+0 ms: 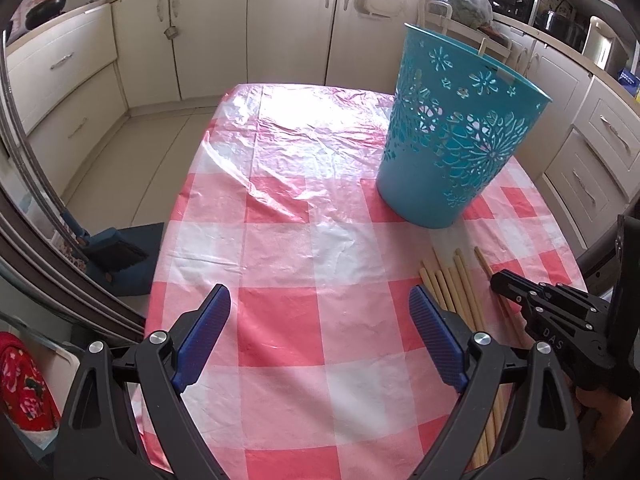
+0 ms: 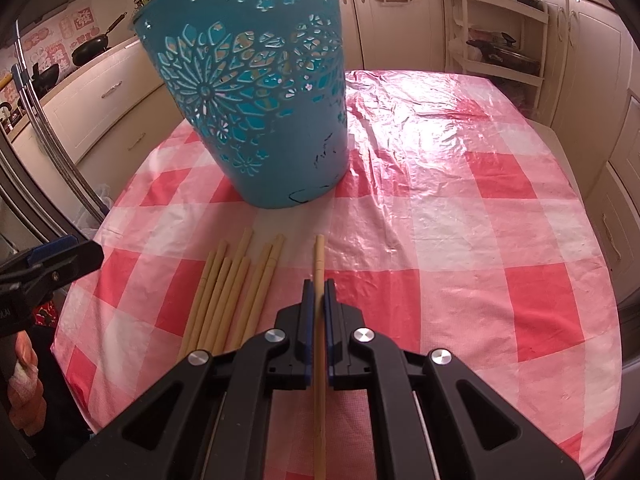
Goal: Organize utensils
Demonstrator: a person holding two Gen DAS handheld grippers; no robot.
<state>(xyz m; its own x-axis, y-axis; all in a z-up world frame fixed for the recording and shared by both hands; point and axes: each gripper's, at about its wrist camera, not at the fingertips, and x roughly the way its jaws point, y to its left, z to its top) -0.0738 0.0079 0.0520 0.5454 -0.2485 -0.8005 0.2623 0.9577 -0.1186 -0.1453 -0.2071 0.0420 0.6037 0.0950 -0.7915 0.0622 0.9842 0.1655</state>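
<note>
At the bottom centre of the right wrist view, the right gripper (image 2: 319, 286) is clamping a single chopstick (image 2: 319, 252) between its blue pads (image 2: 307, 312); the jaws are closed tight on it, and the stick is running lengthwise through them, its tip poking out toward the middle of the frame. Just to the left of it, the remaining chopsticks (image 2: 228, 296) are lying side by side in a loose bundle on the red-and-white checked tablecloth (image 2: 460, 240).

At the bottom of the left wrist view, the left gripper (image 1: 320, 316) is standing wide open with nothing between its blue pads (image 1: 208, 336), only bare cloth showing in the gap. In the lower right of that frame the right gripper's black body is carrying the raised letters "DAS".

Beyond the bundle, in the upper left of the right wrist view, a teal basket (image 2: 256, 92) with flower-shaped cutouts is sitting upright on the cloth. In the left wrist view one pale stick (image 1: 482, 46) is showing above the basket's far rim.

Farthest back, cream cabinets (image 1: 208, 36) are lining the top of the frame, and a black wok (image 2: 90, 49) is resting on the counter at the upper left, beside red wall stickers (image 2: 82, 20) whose writing is too small to read.
</note>
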